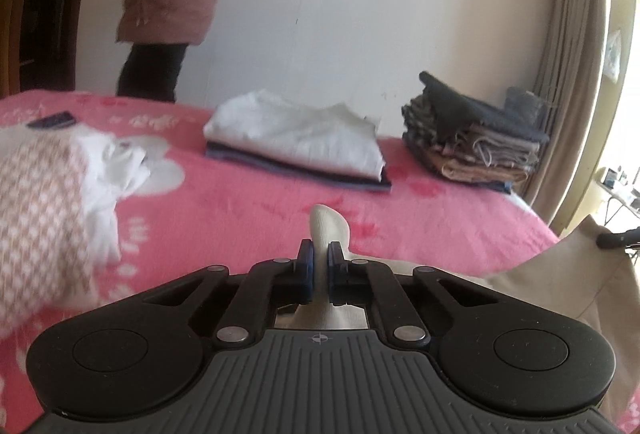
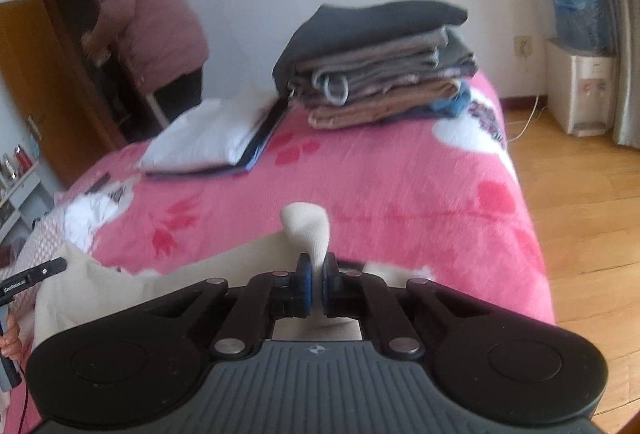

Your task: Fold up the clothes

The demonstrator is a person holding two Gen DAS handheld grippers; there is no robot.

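A cream garment (image 1: 560, 282) hangs between my two grippers above the pink bed (image 1: 248, 206). My left gripper (image 1: 319, 258) is shut on a bunched corner of it (image 1: 328, 228). My right gripper (image 2: 316, 270) is shut on another bunched corner (image 2: 308, 230), and the cloth (image 2: 120, 294) drapes away to the left. The left gripper's body (image 2: 32, 280) shows at the left edge of the right wrist view.
A folded white and dark stack (image 1: 296, 138) and a taller stack of grey and brown clothes (image 1: 476, 138) lie at the bed's far side. Unfolded white and checked clothes (image 1: 52, 194) lie on the left. A person in a pink coat (image 2: 144, 22) stands at a wardrobe. Wooden floor (image 2: 580, 214) lies right of the bed.
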